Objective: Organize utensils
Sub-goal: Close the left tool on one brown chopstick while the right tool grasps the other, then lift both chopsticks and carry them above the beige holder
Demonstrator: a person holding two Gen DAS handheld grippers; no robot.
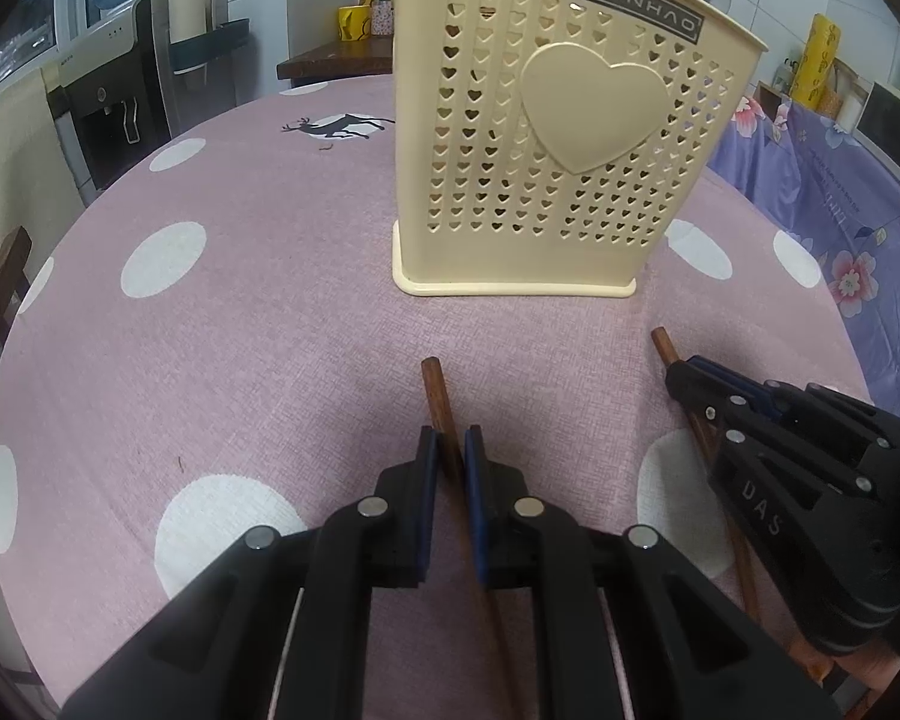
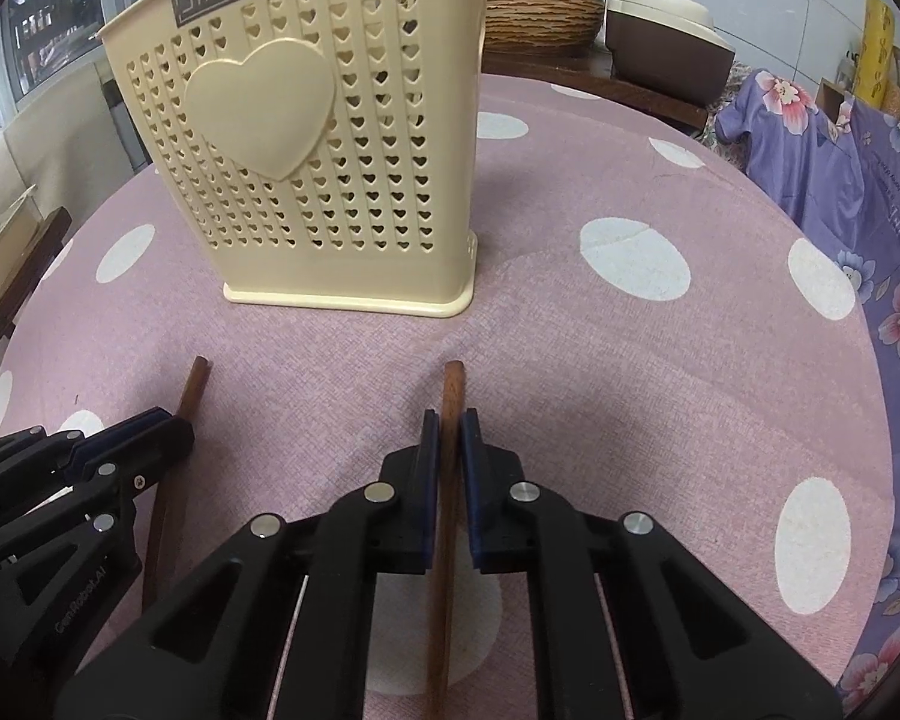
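A cream plastic utensil holder (image 1: pixel 546 138) with heart-shaped holes stands upright on the pink polka-dot tablecloth; it also shows in the right wrist view (image 2: pixel 324 150). My left gripper (image 1: pixel 448 447) is shut on a brown wooden chopstick (image 1: pixel 438 390) that lies low over the cloth and points toward the holder. My right gripper (image 2: pixel 449 429) is shut on a second brown chopstick (image 2: pixel 453 390), also pointing toward the holder. Each gripper shows in the other's view: the right one (image 1: pixel 684 369) and the left one (image 2: pixel 174 426), side by side.
The round table (image 1: pixel 240 330) carries only the holder and the chopsticks. A purple floral cloth (image 2: pixel 870 180) hangs at the right. A water dispenser (image 1: pixel 108 114) stands far left. A wooden counter with a basin (image 2: pixel 540 12) lies behind the table.
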